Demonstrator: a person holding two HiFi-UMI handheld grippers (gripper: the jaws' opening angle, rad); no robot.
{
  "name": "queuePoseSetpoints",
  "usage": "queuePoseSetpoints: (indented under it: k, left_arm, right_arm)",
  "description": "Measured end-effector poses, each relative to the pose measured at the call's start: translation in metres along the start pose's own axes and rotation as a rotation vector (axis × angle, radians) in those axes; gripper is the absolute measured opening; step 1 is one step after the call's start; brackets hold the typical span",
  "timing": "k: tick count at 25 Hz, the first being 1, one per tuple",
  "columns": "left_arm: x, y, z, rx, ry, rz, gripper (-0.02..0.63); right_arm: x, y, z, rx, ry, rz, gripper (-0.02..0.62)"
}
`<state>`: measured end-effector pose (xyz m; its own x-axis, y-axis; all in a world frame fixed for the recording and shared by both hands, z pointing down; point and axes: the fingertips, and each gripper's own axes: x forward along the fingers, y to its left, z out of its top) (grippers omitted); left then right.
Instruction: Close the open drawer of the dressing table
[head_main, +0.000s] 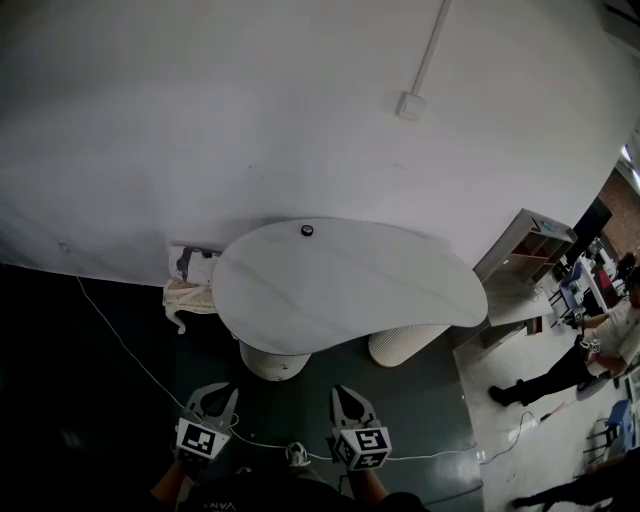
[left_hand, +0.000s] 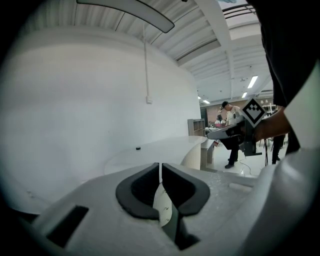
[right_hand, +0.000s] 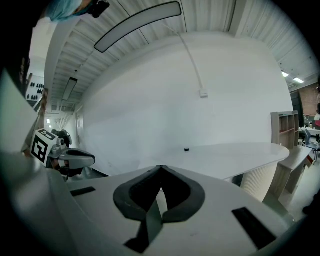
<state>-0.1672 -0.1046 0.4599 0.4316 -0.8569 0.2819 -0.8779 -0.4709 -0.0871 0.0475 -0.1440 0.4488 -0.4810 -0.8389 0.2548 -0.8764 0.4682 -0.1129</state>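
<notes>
Left gripper (head_main: 219, 392) and right gripper (head_main: 346, 394) nearest, jaws together, empty, open drawer (head_main: 193, 261) well ahead, past the left one, beside dressing table (head_main: 340, 285)

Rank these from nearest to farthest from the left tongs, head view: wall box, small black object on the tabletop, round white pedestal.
1. round white pedestal, just ahead, under the tabletop.
2. small black object, at the tabletop's far edge.
3. wall box, high on the wall.

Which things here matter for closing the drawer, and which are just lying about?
Job: dressing table; its open drawer, cloth hanging at it; left claw, right claw, both shut.
Lying about: small black object on tabletop; floor cable; shelf unit.
</notes>
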Motion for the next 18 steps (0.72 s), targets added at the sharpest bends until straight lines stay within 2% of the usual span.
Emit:
queuePoseSetpoints:
  k: [8, 18]
  left_arm:
    - [0.006, 0.006, 0.005, 0.001, 0.006, 0.035, 0.023]
    - [0.019, 0.005, 0.015, 0.001, -0.002, 0.035, 0.021]
  right_arm:
    - [0.016, -0.001, 0.006, -0.040, 0.025, 0.040, 0.003]
    - [0.026, -0.002, 0.009, -0.050, 0.039, 0.076, 0.003]
